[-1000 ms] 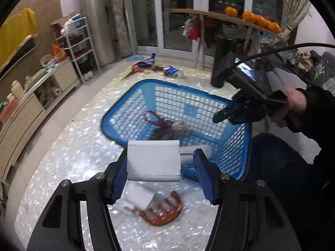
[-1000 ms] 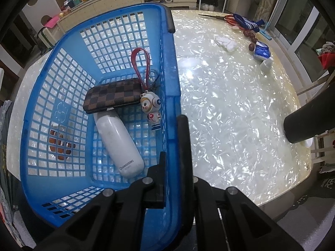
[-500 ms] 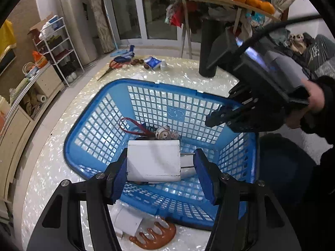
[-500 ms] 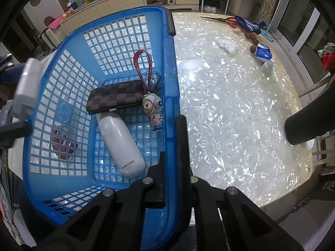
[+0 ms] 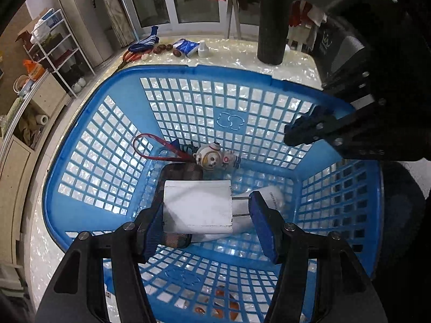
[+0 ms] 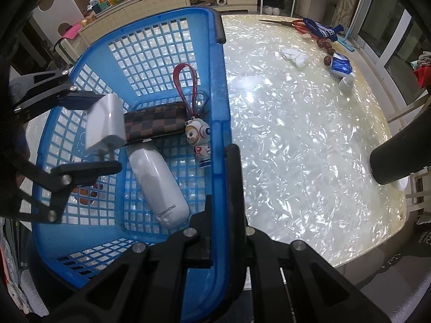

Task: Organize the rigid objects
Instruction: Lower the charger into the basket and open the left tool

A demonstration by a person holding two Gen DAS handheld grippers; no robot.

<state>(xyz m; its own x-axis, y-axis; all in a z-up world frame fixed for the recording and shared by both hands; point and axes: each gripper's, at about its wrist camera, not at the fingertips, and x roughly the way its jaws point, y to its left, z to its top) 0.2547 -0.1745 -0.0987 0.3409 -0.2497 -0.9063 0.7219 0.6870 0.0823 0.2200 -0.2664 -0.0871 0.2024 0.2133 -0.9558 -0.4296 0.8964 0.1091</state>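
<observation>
My left gripper (image 5: 206,215) is shut on a white charger plug (image 5: 198,206) and holds it above the inside of the blue basket (image 5: 80,123); it also shows in the right wrist view (image 6: 106,126). In the basket lie a white power bank (image 6: 159,185), a checkered brown wallet (image 6: 159,122) and an astronaut keychain (image 6: 199,137) with a red strap. My right gripper (image 6: 219,191) is shut on the basket's rim (image 6: 219,86).
A brown comb (image 5: 223,302) lies on the table under the basket wall. At the table's far end lie scissors (image 6: 285,23), a blue sock (image 6: 320,28), dates, a tissue pack (image 6: 340,66) and a small white bottle (image 6: 347,82). A black cylinder (image 5: 272,18) stands there too.
My left gripper has carried the charger plug from beside the basket to over its inside. The right gripper still grips the rim.
</observation>
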